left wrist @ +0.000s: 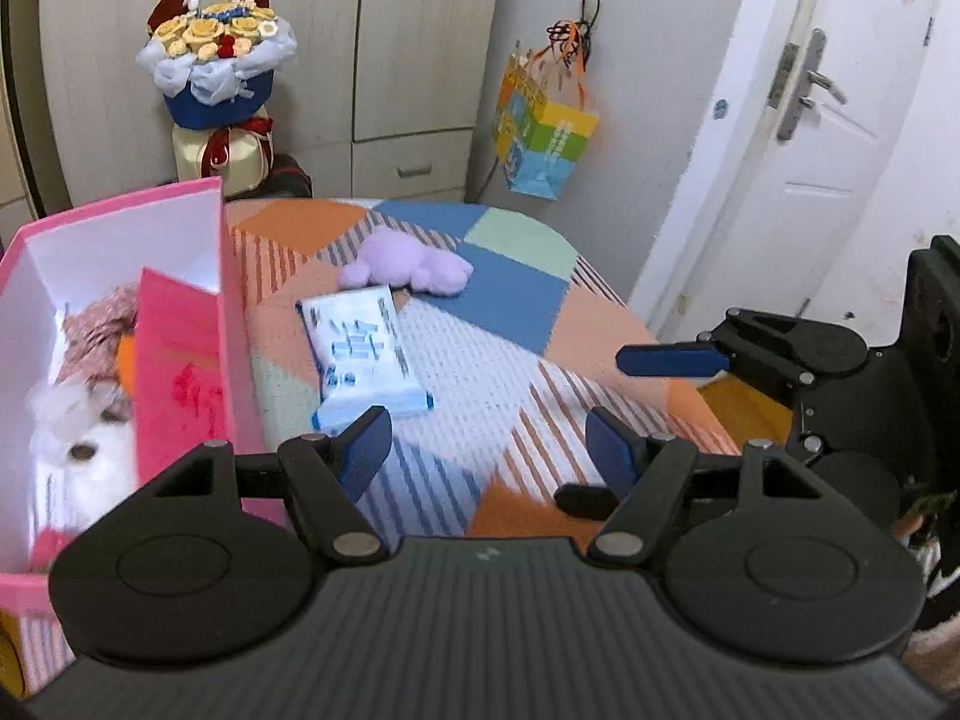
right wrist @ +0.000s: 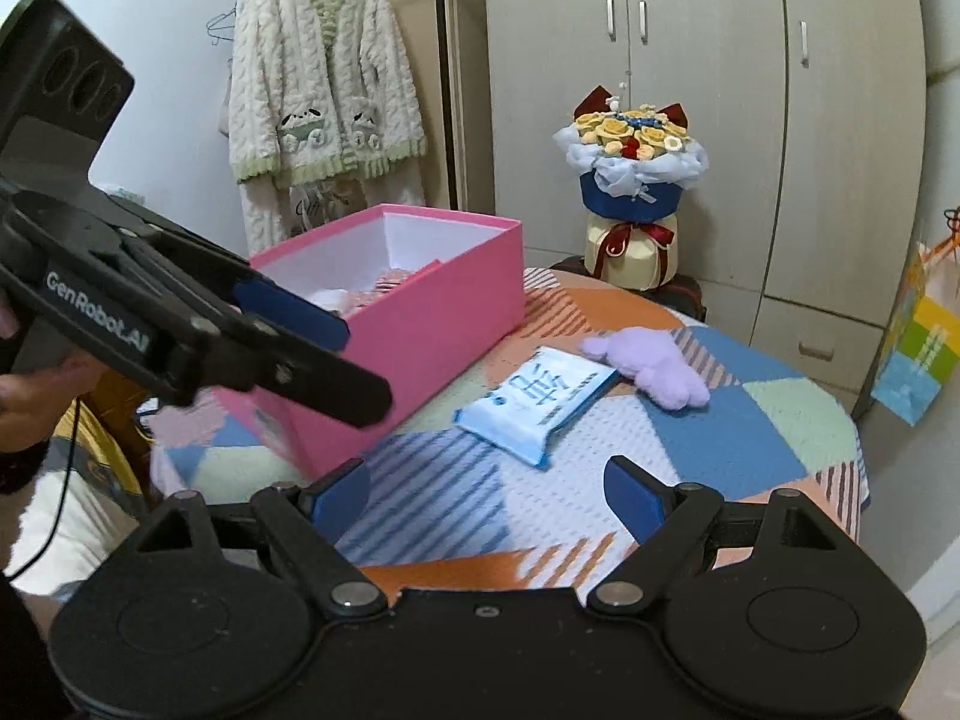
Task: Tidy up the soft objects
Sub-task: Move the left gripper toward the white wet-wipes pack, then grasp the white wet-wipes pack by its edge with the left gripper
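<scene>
Both claws are looking identical: matte black plastic bodies with two big round discs at the base, ribbed housing in between, and silver rivets shining at the linkage pivots. The left claw (left wrist: 486,450) and right claw (right wrist: 489,495) are each wearing blue textured pads (left wrist: 365,450) on the fingers. White "GenRobot.AI" lettering is showing on the left one's side in the right wrist view, and a thin black cable (right wrist: 63,498) is dangling under it. A bit of bare skin on the person's hand (right wrist: 27,396) is peeking in at the frame edge.

Lilac plush (left wrist: 408,261) beside tissue pack (left wrist: 360,354)
</scene>
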### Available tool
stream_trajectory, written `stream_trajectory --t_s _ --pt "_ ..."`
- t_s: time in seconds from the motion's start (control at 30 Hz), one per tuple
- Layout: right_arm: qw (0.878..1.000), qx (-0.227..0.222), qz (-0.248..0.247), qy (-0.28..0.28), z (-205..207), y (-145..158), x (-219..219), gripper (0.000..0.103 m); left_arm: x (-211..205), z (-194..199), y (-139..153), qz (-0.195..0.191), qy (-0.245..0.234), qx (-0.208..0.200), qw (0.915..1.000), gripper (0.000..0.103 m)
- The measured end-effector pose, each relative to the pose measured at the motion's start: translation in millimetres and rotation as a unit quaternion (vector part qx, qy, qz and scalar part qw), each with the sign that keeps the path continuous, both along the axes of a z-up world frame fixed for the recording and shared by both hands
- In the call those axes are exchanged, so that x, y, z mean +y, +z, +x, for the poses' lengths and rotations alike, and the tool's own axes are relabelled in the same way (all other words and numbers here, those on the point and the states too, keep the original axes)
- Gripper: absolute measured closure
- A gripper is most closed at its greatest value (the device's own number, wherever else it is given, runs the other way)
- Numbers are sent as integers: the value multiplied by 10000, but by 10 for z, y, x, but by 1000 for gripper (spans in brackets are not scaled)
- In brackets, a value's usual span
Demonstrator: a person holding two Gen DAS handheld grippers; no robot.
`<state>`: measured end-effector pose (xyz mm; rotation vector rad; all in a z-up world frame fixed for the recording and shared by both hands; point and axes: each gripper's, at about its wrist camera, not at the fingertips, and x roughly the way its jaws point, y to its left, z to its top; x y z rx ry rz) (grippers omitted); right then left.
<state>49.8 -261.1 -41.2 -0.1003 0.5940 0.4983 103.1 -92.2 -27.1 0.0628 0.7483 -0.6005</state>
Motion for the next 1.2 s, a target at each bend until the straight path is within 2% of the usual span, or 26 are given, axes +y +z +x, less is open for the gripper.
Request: stream_trajectory --t_s 0.17,0.3,0.4,0.5,0.63,0.73,0.93,1.13,1.17,1.2 --pt "9998 95 -8 185 331 -231 -20 15 -206 348 -248 151 316 67 9994 33" --pt "9990 210 -36 394 594 -394 21 16 -323 601 -478 538 839 69 9950 33" --pt "9984 301 -2 469 770 -494 36 16 -332 774 -602 584 1101 239 9919 33" --pt "9979 283 -152 555 918 -587 81 16 -354 879 -661 636 1299 196 9893 32" --pt "9968 340 -230 679 1089 -704 157 18 -380 1035 -696 505 1503 335 9868 32" --pt "9966 359 -309 674 1180 -781 220 24 -412 1127 -749 625 1590 417 9844 32" --pt "9958 285 -424 765 1253 -869 294 24 -311 1302 -900 444 1778 969 9783 33" --pt "9963 273 -438 686 1287 -898 286 24 -309 1326 -950 351 1758 1079 9779 33" --pt "9963 280 -431 686 1279 -899 285 26 -298 1321 -947 321 1746 1105 9779 34" --pt "9962 285 -428 698 1268 -901 285 34 -282 1306 -938 276 1721 1144 9780 36"
